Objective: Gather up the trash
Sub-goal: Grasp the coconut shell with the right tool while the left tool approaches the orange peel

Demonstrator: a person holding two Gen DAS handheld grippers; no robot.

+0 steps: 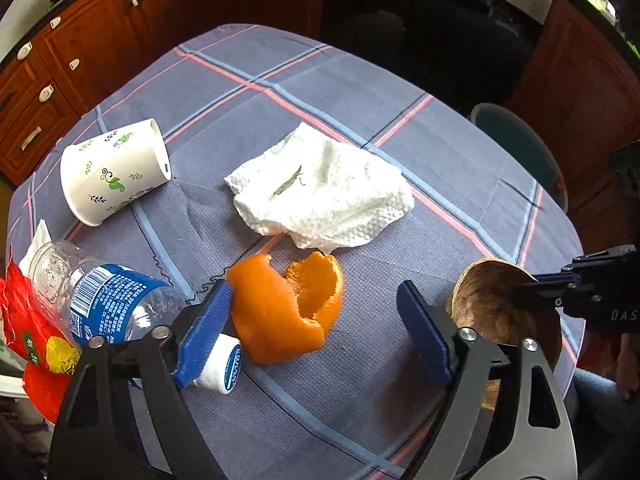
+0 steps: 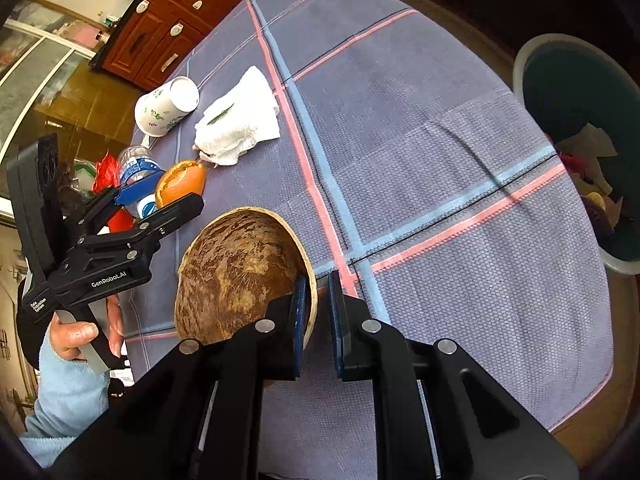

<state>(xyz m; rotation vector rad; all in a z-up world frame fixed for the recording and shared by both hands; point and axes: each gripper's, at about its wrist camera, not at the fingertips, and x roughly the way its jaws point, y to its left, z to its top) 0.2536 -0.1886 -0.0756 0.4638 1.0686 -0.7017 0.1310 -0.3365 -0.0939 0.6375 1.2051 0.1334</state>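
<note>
An orange peel (image 1: 280,312) lies on the checked tablecloth (image 1: 360,92) between the blue pads of my left gripper (image 1: 314,292). The jaws stand open around it: the left pad is at the peel's edge, the right pad is apart from it. A brown coconut shell half (image 2: 240,272) sits at the table's near side. My right gripper (image 2: 318,304) is shut on its rim, one pad inside the shell and one outside. In the left wrist view the shell (image 1: 492,304) shows at the right with the right gripper (image 1: 532,284) on it.
A tipped paper cup (image 1: 116,172), a crumpled tissue (image 1: 320,188), a plastic bottle (image 1: 108,300) and a red wrapper (image 1: 28,320) lie near the peel. A teal bin (image 2: 516,68) holding rubbish stands past the table's edge. Wooden cabinets (image 1: 80,52) lie beyond.
</note>
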